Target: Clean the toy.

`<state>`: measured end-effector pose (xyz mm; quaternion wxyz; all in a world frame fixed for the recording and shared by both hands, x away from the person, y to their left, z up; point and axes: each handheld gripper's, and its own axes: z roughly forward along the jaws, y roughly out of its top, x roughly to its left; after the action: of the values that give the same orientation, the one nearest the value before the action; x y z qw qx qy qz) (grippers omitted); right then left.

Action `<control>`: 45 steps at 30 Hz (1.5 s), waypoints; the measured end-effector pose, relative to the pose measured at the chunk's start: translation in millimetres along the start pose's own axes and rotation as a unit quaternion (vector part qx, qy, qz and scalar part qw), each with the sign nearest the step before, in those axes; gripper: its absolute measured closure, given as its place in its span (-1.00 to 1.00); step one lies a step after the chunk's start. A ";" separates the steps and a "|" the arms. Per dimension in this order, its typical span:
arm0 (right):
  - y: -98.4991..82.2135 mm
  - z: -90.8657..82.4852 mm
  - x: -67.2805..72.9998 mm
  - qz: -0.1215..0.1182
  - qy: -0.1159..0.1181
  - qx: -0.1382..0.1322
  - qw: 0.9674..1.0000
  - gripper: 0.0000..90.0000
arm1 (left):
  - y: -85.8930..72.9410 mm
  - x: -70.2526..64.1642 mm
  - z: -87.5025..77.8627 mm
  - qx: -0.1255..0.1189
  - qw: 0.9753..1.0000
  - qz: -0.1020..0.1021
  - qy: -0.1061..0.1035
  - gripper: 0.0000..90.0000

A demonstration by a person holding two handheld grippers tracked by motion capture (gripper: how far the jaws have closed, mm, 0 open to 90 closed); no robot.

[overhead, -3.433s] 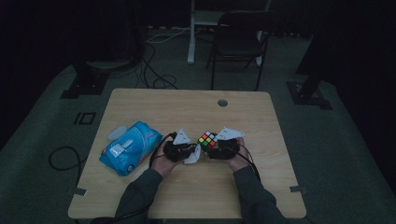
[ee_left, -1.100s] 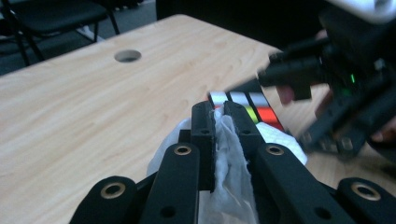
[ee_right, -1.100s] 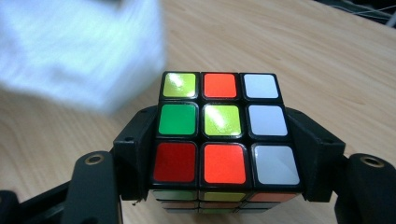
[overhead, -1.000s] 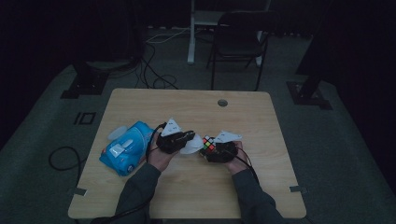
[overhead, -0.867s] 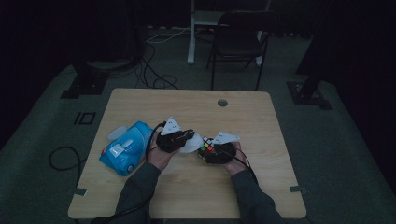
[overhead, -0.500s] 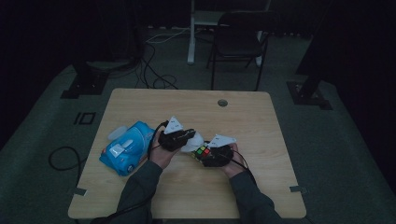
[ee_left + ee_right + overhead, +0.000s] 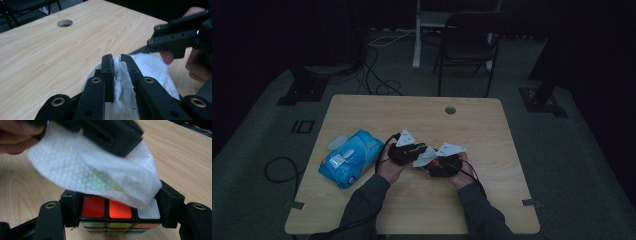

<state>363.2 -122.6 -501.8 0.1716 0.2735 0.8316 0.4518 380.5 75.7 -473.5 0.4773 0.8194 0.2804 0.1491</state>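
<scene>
wipe (image 7: 95,177) now draped over cube (image 7: 120,216)

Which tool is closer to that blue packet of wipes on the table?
Left. The left tool is just right of the blue packet; the right tool, gripping the cube, is farther right.

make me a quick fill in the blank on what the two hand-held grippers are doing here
1. The right hand-held gripper is shut on a puzzle ____.
2. The left hand-held gripper pinches a white ____ between its jaws.
3. That white sheet lies over the ____ face of the puzzle cube.
4. The blue wipes pack lies on the wooden table beside the person's ____ forearm.

Missing words: cube; wipe; top; left
</scene>
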 end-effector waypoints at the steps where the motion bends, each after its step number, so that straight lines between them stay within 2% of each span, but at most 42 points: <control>1: -0.1 0.0 -0.3 -0.001 -0.001 0.001 1.000 -0.24 | 0.2 0.0 0.3 0.004 1.000 0.000 -0.002 0.81; 6: -1.1 0.2 -1.3 -0.002 -0.006 0.003 1.000 -0.24 | 1.2 -1.3 1.2 0.015 1.000 0.000 -0.011 0.65; 11: -1.0 -0.2 -2.1 -0.001 -0.009 0.002 1.000 -0.24 | 2.6 -1.3 0.6 0.014 1.000 -0.009 -0.018 0.48; 17: -0.2 -2.2 -4.7 0.002 -0.014 0.000 1.000 -0.24 | 3.6 1.0 2.1 0.020 0.999 -0.030 -0.034 0.37; 19: 0.0 -2.3 -4.5 0.001 -0.014 0.001 1.000 -0.24 | 3.4 2.2 2.9 0.024 0.998 -0.035 -0.037 0.39; 25: -1.0 -1.2 -3.0 -0.003 -0.012 0.004 1.000 -0.24 | 4.3 3.1 1.3 0.028 0.999 -0.021 -0.030 0.80; 39: 1.9 -1.2 3.5 -0.021 -0.004 0.003 1.000 -0.24 | 9.2 10.6 2.9 0.021 1.000 -0.015 -0.013 0.86; 45: 2.8 -2.6 4.8 -0.024 -0.002 0.001 1.000 -0.24 | 13.8 12.9 5.8 0.018 1.000 -0.011 -0.014 0.87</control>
<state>358.8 -120.1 -498.3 0.1835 0.2544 0.8379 0.4467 398.1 74.0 -464.7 0.4675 0.8269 0.2853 0.1276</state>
